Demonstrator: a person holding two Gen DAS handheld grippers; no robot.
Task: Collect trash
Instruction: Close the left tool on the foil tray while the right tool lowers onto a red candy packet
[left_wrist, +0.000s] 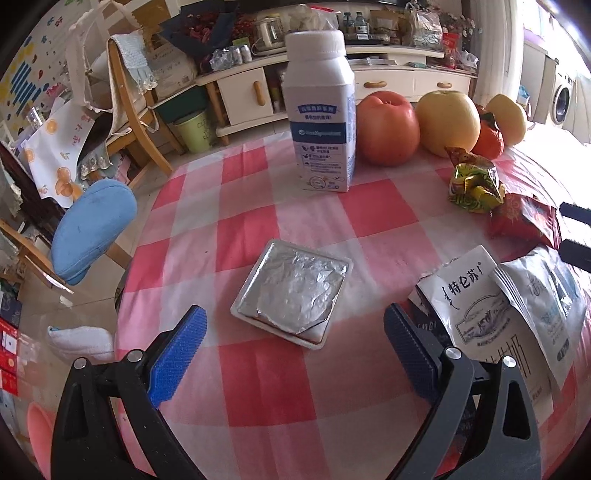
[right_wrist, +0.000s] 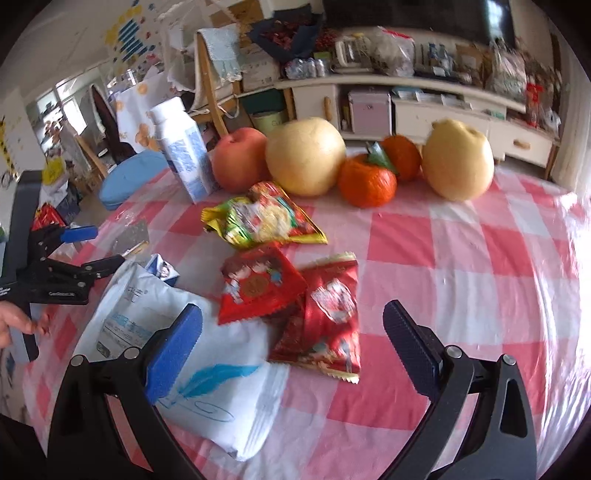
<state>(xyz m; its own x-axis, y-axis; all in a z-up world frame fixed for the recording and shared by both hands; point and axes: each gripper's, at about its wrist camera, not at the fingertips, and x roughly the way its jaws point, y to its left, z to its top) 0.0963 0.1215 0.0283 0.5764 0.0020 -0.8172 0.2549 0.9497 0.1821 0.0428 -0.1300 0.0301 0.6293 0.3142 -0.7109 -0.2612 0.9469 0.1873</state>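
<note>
- Left wrist view: left gripper (left_wrist: 295, 332) gapes empty near the foil tray (left_wrist: 293, 293); nothing looks collected yet.
- Right gripper (right_wrist: 293, 325) gapes empty over red wrappers (right_wrist: 291, 299); all trash remains on the table (right_wrist: 480, 258).

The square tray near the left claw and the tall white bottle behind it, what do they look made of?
Square tray: white rim, probably plastic, sealed with crinkled, shiny foil. Tall white bottle: smooth matte plastic by the look, with a white cap and a printed blue label.

The right gripper (right_wrist: 291, 339) hovers with fingers (right_wrist: 177, 343) spread wide above two red snack packets (right_wrist: 295, 306) on the bench (right_wrist: 461, 258). A white bag (right_wrist: 207, 373) lies beside them. Fruit (right_wrist: 306, 158) and a milk bottle (right_wrist: 184, 147) stand behind.
</note>
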